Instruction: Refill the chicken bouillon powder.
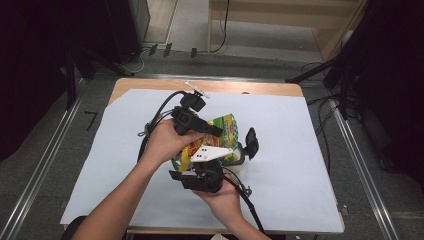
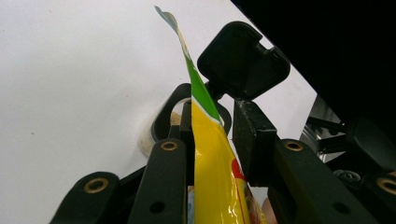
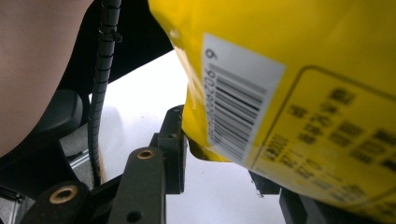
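A yellow and green snack bag (image 1: 226,129) hangs between both grippers above the white sheet. In the left gripper view the bag (image 2: 212,177) stands edge-on between the jaws, and my left gripper (image 2: 217,135) is shut on it, with both pads against its sides. My left gripper (image 1: 212,131) reaches in from the upper left. In the right gripper view the bag's barcode side (image 3: 280,93) fills the space between the jaws, and my right gripper (image 3: 219,161) looks shut on its lower part. A clear jar (image 1: 236,162) with an open black flip lid (image 2: 243,60) sits just beyond the bag.
A white sheet (image 1: 300,150) covers most of the wooden table (image 1: 270,89). A small white piece (image 1: 196,89) lies at the far edge. Black cables trail from both grippers. Metal rails and dark stands flank the table on the floor.
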Tool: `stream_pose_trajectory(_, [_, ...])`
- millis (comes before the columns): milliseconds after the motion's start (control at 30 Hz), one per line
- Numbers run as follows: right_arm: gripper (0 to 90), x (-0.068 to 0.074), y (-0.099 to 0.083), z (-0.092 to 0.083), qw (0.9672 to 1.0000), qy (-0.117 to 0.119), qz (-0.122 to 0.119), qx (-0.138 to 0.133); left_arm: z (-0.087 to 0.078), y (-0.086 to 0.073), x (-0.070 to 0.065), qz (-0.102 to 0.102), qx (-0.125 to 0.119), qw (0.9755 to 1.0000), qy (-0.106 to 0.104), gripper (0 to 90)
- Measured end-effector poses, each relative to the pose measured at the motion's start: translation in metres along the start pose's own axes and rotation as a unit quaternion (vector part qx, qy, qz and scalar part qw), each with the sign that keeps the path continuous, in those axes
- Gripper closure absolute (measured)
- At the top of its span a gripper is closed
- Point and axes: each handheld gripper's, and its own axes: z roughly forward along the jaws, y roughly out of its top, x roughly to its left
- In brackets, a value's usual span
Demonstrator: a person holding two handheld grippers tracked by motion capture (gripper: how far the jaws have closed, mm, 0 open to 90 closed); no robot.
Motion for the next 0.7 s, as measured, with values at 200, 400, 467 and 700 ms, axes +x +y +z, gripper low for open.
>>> stream_pose_trajectory(200, [63.4, -0.0022, 0.0045, 0.0001, 0.9999, -0.002, -0.006, -0.008, -0.005, 0.0028, 0.0021, -0.005, -0.012, 0.9999, 0.0, 74.5])
stream_pose_trajectory(400, [63.4, -0.0027, 0.0019, 0.0051, 1.0, 0.0, -0.007, -0.005, -0.0031, -0.0009, 0.0042, -0.001, -0.009, 1.0, 0.003, 74.5])
stream_pose_trajectory(467, [63.5, -0.0027, 0.0017, 0.0053, 0.9999, -0.001, -0.01, -0.005, -0.0035, -0.0015, 0.0029, 0.001, -0.012, 0.9999, 0.005, 74.5])
stream_pose_trajectory(700, [63.5, -0.0029, 0.0017, 0.007, 0.9999, 0.001, -0.013, -0.007, -0.0052, -0.0023, 0.0015, 0.007, -0.014, 0.9998, 0.012, 74.4])
